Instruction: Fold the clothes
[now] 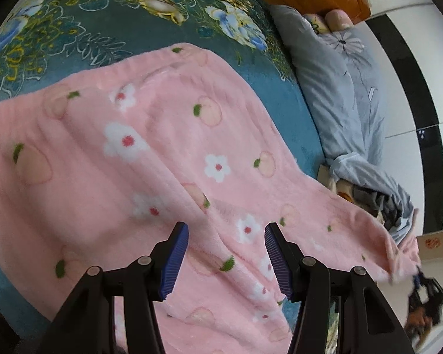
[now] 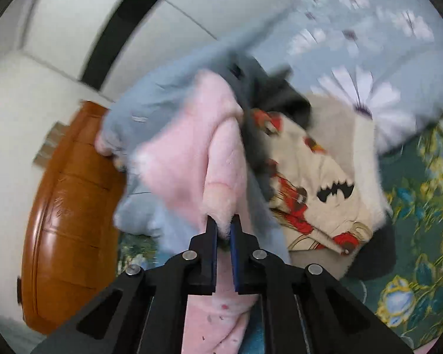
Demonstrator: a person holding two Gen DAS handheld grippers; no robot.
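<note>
The pink garment [image 2: 192, 153] is blurred where pinched by the right tool [image 2: 224, 227]; the left tool [image 1: 226, 236] is held released above it.

Garment [image 1: 168, 159] on bed [image 1: 109, 20], quilt [image 1: 348, 94] right

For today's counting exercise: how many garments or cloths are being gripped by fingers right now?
1. The pink fleece garment is pinched at one end by the right gripper. The left gripper is open above the same cloth, holding nothing. Other clothes lie loose on the bed.

Bed with teal floral cover [image 1: 168, 29], pink fleece garment [image 1: 150, 153] spread on it; pale blue quilt [image 1: 339, 94], cream printed garment [image 2: 325, 183] alongside
</note>
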